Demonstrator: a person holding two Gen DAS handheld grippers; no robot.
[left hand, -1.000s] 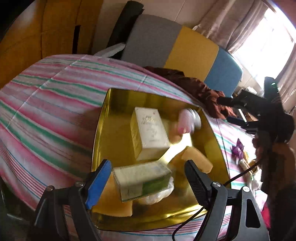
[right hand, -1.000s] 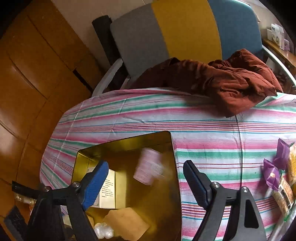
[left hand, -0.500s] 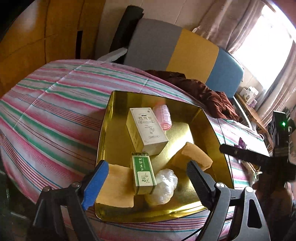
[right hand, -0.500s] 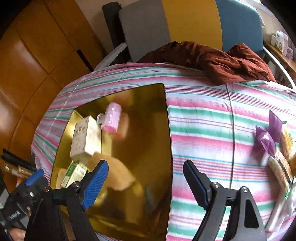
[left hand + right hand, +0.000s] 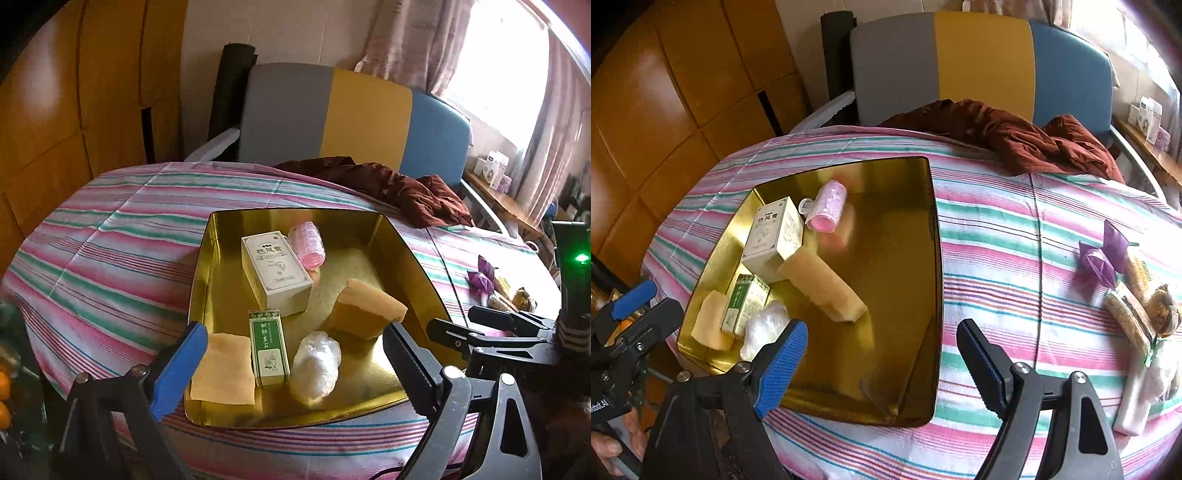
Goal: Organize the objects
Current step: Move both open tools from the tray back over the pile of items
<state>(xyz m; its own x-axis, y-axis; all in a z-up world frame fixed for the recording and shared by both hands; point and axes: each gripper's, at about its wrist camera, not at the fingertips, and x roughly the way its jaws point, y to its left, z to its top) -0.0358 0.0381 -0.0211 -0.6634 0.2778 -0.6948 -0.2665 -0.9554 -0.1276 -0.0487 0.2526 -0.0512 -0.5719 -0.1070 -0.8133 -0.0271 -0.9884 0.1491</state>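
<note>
A gold tray [image 5: 199, 280] on the striped tablecloth holds a white box [image 5: 275, 271], a pink hair roller [image 5: 308, 243], a green box [image 5: 268, 347], a thick yellow sponge [image 5: 364, 308], a flat sponge [image 5: 223, 369] and a white plastic wad [image 5: 316, 363]. My left gripper [image 5: 293, 332] hovers above the tray's near end. Its jaws are opening, and the pads touch nothing; the green box lies below them. My right gripper [image 5: 881, 328] stands open and empty over the tray's [image 5: 936, 258] near right part. The roller [image 5: 827, 208] leans beside the white box [image 5: 774, 232].
Purple wrappers [image 5: 1104, 254], snack packets [image 5: 1130, 314] and a white packet [image 5: 1137, 398] lie on the cloth to the right. A brown garment [image 5: 1015, 136] is heaped at the far edge, before a grey, yellow and blue chair [image 5: 979, 62]. Wooden panels stand on the left.
The green box, earlier between my left pads, now lies in the tray, and the left gripper has pulled back with wider jaws. The pink roller came to rest; my right gripper drew back rightward.
</note>
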